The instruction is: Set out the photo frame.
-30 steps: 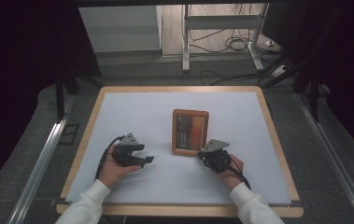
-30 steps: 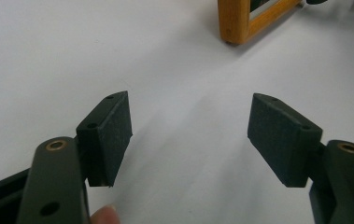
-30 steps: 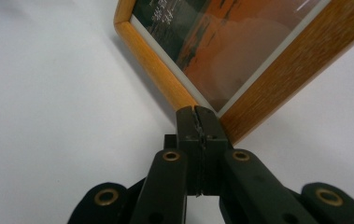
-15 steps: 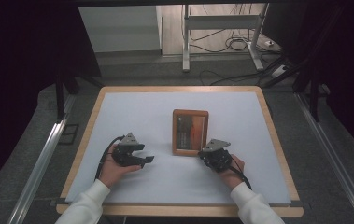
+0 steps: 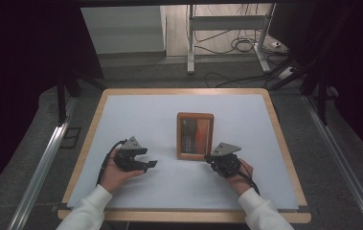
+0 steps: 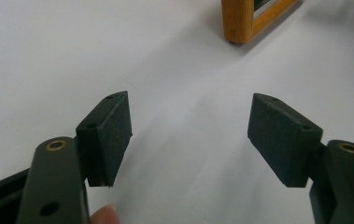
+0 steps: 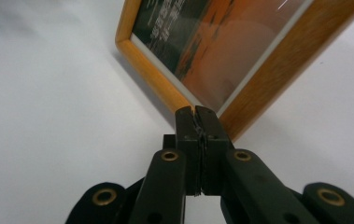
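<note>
Left of the wooden picture frame (image 5: 195, 135), well apart from it: the left gripper (image 5: 146, 164), held low over the white table top (image 5: 136, 115) in the person's left hand (image 5: 114, 173), jaws pointing toward the frame's near left corner. In the left gripper view (image 6: 189, 135): jaws spread wide, nothing between the pads (image 6: 111, 133), bare white surface below, the frame's corner (image 6: 247, 18) far up and to the right. A fingertip (image 6: 102, 215) at the bottom edge beside the left jaw.

At the middle of the table: the frame itself, lying flat, long side running away from the person, wooden border around a dark and orange picture under glass.

At the frame's near right corner: the right gripper (image 5: 211, 158), held in the right hand (image 5: 239, 175), grey three-cornered plate (image 5: 226, 148) on top, tips right at the corner. In the right gripper view (image 7: 196, 112): jaws pressed together, pads face to face with no gap and nothing gripped, closed tips set against the frame's corner (image 7: 240, 107); whether touching the wood or just short of it, impossible to tell. White sleeves (image 5: 90, 211) below the frame, at the near table edge.
</note>
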`<move>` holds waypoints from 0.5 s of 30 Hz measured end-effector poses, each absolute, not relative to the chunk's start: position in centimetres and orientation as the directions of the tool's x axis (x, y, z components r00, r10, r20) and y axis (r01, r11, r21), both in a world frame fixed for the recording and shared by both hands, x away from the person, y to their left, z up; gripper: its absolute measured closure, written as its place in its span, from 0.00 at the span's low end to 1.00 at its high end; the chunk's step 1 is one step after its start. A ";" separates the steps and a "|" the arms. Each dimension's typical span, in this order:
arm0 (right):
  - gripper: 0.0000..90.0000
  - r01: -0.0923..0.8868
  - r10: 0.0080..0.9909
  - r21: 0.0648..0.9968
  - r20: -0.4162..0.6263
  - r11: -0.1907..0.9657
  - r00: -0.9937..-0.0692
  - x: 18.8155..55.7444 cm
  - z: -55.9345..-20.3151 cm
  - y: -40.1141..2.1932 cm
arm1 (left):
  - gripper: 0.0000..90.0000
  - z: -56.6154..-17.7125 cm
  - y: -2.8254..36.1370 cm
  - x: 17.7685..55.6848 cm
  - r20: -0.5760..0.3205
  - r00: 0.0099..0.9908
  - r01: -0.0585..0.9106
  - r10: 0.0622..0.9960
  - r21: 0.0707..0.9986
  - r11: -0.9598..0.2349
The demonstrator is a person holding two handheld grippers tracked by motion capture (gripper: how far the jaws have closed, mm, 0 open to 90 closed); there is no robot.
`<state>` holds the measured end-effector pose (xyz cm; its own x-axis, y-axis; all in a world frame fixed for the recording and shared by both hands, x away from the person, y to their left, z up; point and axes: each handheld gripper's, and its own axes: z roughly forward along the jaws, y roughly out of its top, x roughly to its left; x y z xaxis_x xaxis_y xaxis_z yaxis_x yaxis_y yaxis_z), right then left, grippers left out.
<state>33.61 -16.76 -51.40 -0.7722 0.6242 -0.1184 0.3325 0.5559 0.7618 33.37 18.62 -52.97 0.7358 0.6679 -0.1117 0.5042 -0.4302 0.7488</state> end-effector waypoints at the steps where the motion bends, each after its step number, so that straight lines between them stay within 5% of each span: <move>1: 0.99 0.333 0.626 0.767 -0.114 0.549 -0.771 33.5 -51.2 -17.0 | 0.33 -53.0 18.7 33.3 -0.110 0.735 0.504 0.669 0.749 -0.431; 10: 0.92 0.345 0.652 0.792 -0.087 0.504 -0.753 32.6 -50.4 -20.0 | 0.34 -52.9 19.4 32.8 -0.110 0.724 0.507 0.681 0.753 -0.418; 15: 0.56 0.365 0.688 0.801 -0.079 0.475 -0.722 31.7 -50.1 -22.3 | 0.34 -53.0 19.3 32.7 -0.107 0.727 0.506 0.678 0.751 -0.424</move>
